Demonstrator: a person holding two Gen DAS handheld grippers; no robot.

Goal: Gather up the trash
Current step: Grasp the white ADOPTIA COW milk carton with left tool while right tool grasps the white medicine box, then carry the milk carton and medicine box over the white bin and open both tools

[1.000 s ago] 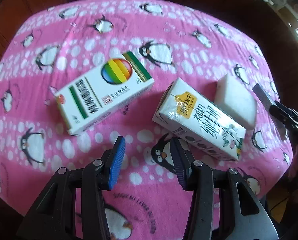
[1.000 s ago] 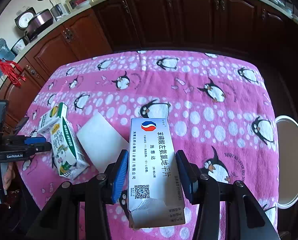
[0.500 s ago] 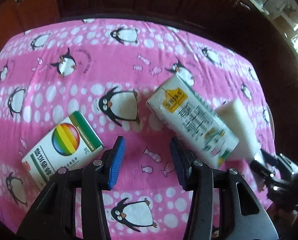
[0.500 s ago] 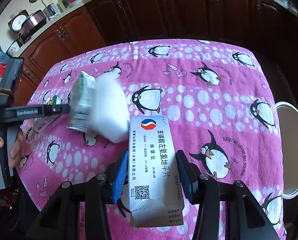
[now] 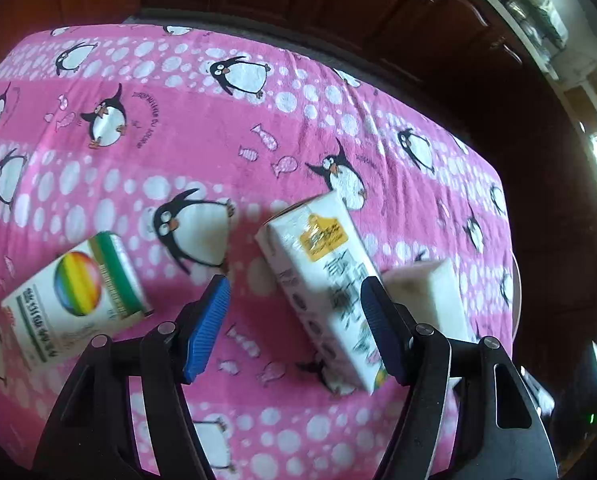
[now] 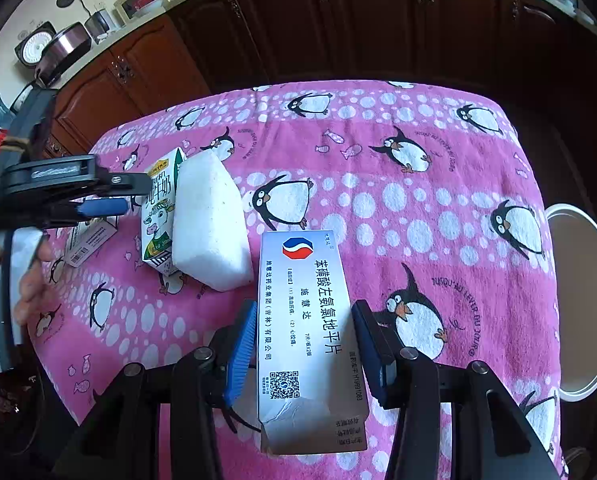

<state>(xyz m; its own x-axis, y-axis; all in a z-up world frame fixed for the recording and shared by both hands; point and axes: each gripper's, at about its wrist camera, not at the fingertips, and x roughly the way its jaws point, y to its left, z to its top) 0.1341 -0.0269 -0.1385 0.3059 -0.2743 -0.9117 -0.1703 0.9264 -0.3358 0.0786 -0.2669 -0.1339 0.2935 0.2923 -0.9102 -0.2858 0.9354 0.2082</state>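
Observation:
My right gripper [image 6: 304,348] is shut on a white medicine box [image 6: 310,332] with a red-blue logo, held above the pink penguin cloth [image 6: 418,216]. My left gripper [image 5: 294,324] is open; a milk carton [image 5: 322,280] lies partly between its fingers, against the right pad [image 5: 378,320]. The carton also shows in the right wrist view [image 6: 160,216], next to the left gripper [image 6: 106,196]. A white foam block [image 5: 430,296] [image 6: 210,224] lies beside the carton. A rainbow-logo medicine box [image 5: 74,300] lies left of the left gripper.
A white round bin [image 6: 578,300] stands off the table's right edge. Dark wooden cabinets [image 6: 338,28] stand behind the table, with kitchen appliances [image 6: 58,48] on the counter. The table edge [image 5: 338,60] drops off at the back.
My left gripper has moved right and forward, so the milk carton now sits between its open fingers. The right gripper still holds its box and has moved a little forward.

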